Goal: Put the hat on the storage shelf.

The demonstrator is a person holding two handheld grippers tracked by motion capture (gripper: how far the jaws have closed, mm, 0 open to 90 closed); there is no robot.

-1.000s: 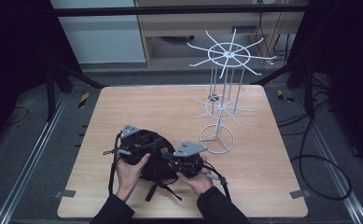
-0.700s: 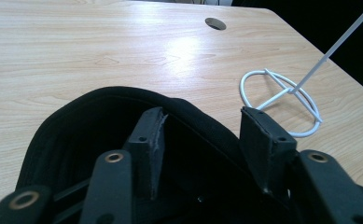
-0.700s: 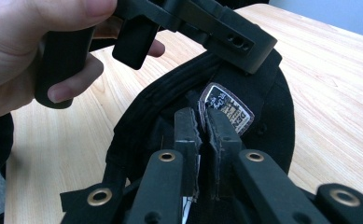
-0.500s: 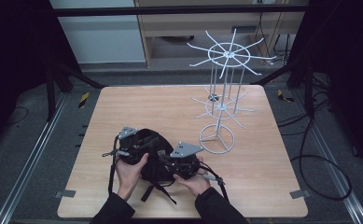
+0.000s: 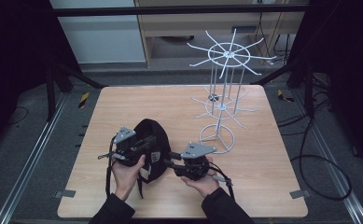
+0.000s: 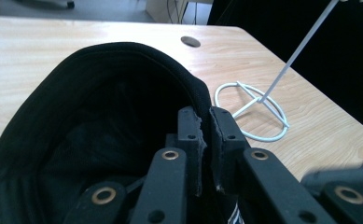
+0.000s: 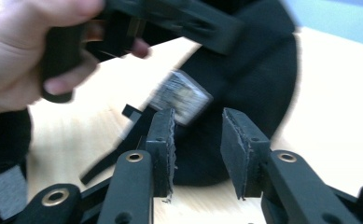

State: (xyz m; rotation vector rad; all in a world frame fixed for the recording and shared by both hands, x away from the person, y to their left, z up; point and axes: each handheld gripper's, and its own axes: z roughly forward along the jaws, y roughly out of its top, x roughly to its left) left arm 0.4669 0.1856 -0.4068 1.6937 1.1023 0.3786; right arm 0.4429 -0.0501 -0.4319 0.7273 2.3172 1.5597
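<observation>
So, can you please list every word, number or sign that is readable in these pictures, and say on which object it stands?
No text can be read.
Label inside the black cap: a small pale tag with print, too blurred by motion to read in the right gripper view.
White marks at the cap's edge beside the left tongs: cut off, unreadable.
White wire rack and wooden table: no writing seen.

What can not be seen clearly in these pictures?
- Label on the cap, right gripper view: motion blur, text unreadable.
- Cap's inside, left gripper view: too dark; the left gripper covers its near edge.
- Rack top, left gripper view: cut off by the upper edge.
- Right gripper fingers, high view: too small against the black cap.
</observation>
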